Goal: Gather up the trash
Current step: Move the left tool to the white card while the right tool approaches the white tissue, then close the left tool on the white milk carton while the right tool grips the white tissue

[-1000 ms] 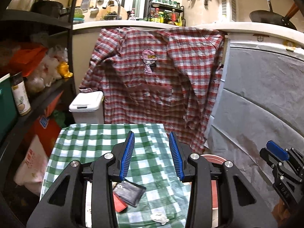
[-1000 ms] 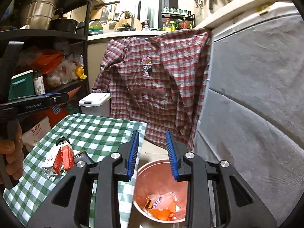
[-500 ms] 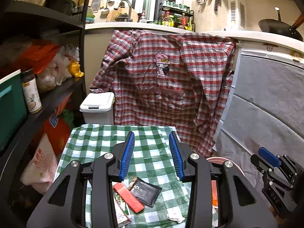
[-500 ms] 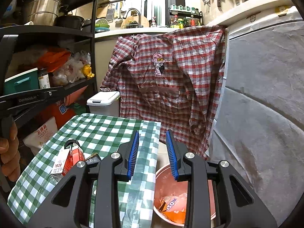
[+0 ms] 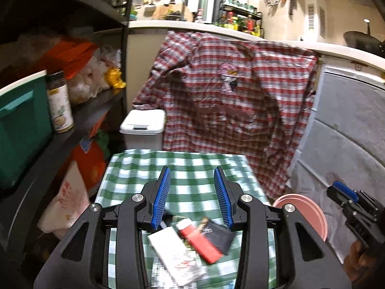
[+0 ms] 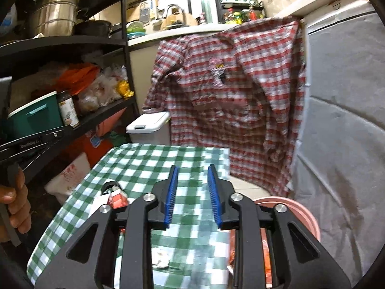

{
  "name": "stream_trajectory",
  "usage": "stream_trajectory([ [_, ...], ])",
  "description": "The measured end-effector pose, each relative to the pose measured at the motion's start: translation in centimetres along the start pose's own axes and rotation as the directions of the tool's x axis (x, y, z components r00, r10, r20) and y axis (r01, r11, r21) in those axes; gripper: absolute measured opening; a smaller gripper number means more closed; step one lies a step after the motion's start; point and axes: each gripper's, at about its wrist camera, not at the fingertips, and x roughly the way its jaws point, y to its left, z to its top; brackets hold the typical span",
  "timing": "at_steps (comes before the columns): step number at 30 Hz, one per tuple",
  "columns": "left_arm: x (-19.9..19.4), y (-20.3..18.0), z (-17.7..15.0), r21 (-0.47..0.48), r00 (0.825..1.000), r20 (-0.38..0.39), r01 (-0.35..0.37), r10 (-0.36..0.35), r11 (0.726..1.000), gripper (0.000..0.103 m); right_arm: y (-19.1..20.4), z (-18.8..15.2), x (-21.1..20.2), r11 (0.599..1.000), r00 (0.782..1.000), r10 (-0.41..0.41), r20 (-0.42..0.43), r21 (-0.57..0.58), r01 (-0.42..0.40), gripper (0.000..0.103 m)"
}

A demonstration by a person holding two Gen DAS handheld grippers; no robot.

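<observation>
Several scraps of trash lie on the green checked tablecloth [image 5: 192, 168], and we go through them by size, with the pink bin [image 5: 310, 207] at three o'clock off the table's edge already holding orange wrappers.

Largest is the white carton [image 5: 173, 250], flattened, at six o'clock between our left gripper's [image 5: 192, 197] arms. We judge it light and fairly stiff, best taken across a long edge so it does not fold. Beside it at five o'clock lies the red packet [image 5: 202, 243], thin and probably slick, then the dark pouch [image 5: 221, 236] touching it, soft and limp; a pinch at a free corner should do for both. Smallest is the crumpled tissue [image 6: 160, 256], at six o'clock beneath our right gripper [image 6: 192, 192], nearly weightless and compressible, so any pinch through its middle holds.

Our left fingers stand spread with nothing between them. Our right fingers have just been closing, yet a gap remains and they hold nothing. We expect the next grasp to start low over the cloth.
</observation>
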Motion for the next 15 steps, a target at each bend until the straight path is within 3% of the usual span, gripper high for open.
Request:
stream_trajectory([
  [8, 2.0, 5.0, -2.7, -0.026, 0.993, -0.118, -0.007, 0.004, 1.0, 0.038, 3.1, -3.4, 3.9, 0.99, 0.98, 0.13, -0.154, -0.028, -0.136, 0.021],
  [15, 4.6, 4.7, -7.1, -0.037, 0.969, -0.245, 0.011, -0.02, 0.999, 0.039, 4.2, -7.0, 6.5, 0.984, 0.944, 0.164, -0.286, -0.021, -0.177, 0.022],
])
